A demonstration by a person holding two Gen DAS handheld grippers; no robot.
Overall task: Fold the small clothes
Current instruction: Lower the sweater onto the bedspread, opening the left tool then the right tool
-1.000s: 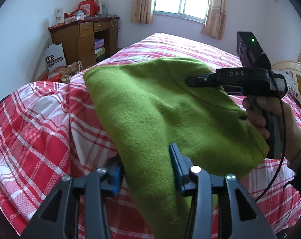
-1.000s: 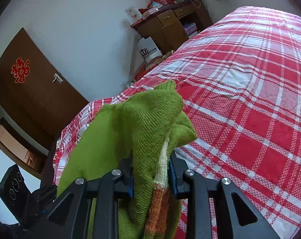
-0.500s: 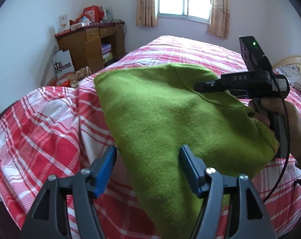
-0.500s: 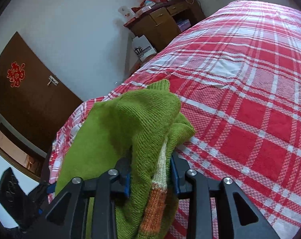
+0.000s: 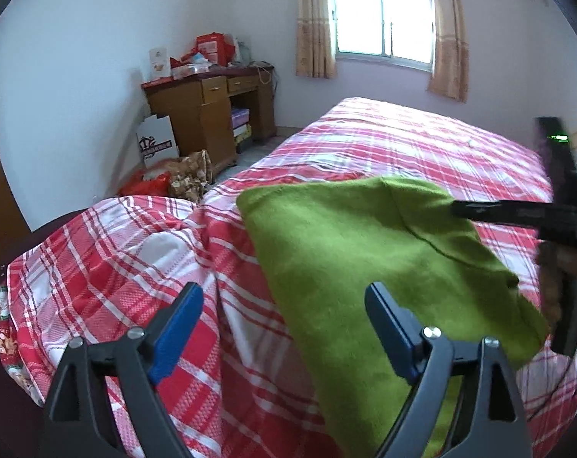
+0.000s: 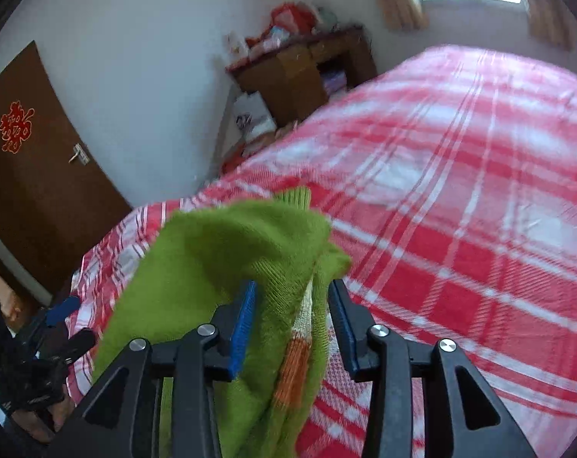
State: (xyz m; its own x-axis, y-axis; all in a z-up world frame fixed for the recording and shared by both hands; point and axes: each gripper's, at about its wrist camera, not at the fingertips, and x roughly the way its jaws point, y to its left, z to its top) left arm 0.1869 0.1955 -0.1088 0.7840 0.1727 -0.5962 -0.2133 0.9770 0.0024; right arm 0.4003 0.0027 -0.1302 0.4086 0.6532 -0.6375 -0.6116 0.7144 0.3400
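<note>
Both grippers letting go of green sweater (image 5: 364, 259) on the bed (image 5: 422, 145).

Left gripper (image 5: 284, 316): jaws have just been opening, now wide apart; sweater edge lies over the right blue pad (image 5: 387, 324), left pad clear over the red plaid cover, no clamp. Right gripper (image 6: 292, 320): jaws have just been opening too; bunched knit with white/orange stripe sits between the pads (image 6: 244, 320), small gaps visible both sides, so not pinched. Sweater lies folded, spread across the near bed corner, far edge draped up toward the right gripper. Right hand (image 5: 555, 278) on the handle at frame edge, blurred. Wooden desk (image 5: 212, 114) by the wall, window (image 5: 380, 15) behind.
</note>
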